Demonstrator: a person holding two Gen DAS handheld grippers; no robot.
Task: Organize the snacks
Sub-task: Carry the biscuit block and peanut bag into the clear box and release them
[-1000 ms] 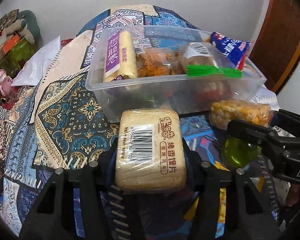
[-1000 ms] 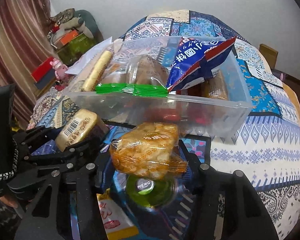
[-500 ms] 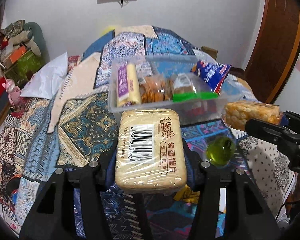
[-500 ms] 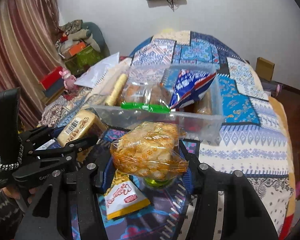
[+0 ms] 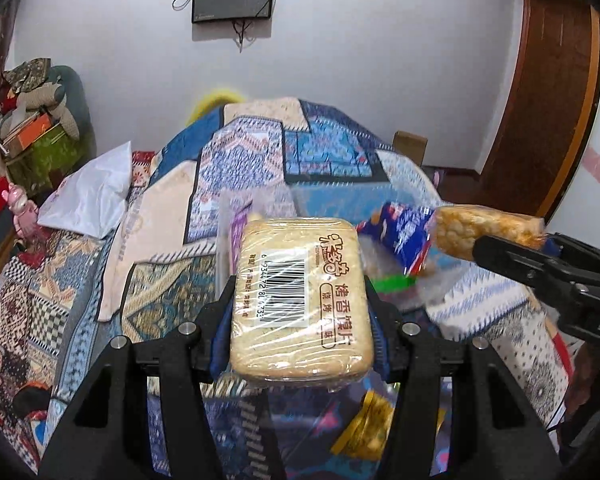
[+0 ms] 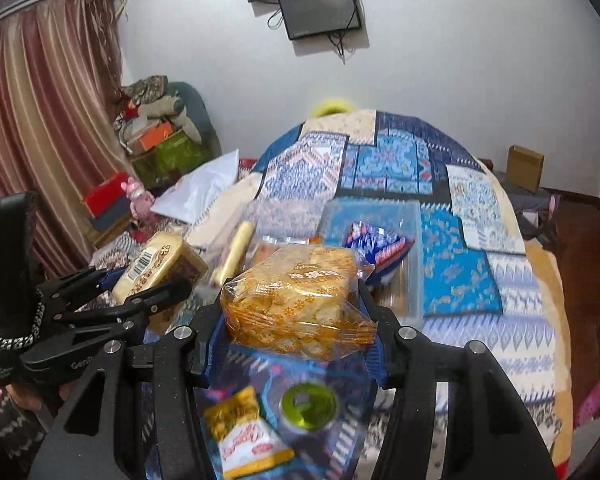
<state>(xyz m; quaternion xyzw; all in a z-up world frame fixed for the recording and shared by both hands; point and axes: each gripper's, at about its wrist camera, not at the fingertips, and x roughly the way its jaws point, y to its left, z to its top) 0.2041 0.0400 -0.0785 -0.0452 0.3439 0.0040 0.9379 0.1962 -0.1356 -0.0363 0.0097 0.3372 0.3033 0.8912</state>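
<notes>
Your left claw [image 5: 300,312] grips pale biscuit pack [image 5: 302,300]; your right claw [image 6: 296,316] grips orange snack bag [image 6: 296,300], above clear bin [image 6: 414,248] on bed [image 6: 500,280].

White wall [image 6: 440,60], striped curtain [image 6: 40,128], patchwork bedspread [image 6: 384,160], wooden door [image 5: 548,112].

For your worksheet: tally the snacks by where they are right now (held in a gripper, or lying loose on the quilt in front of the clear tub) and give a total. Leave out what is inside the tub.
Held in a gripper: 2, the pale biscuit pack and the orange-wrapped pack.
Loose on the quilt: 2, the yellow-and-white packet and the green jelly cup.
Total: 4.
</notes>
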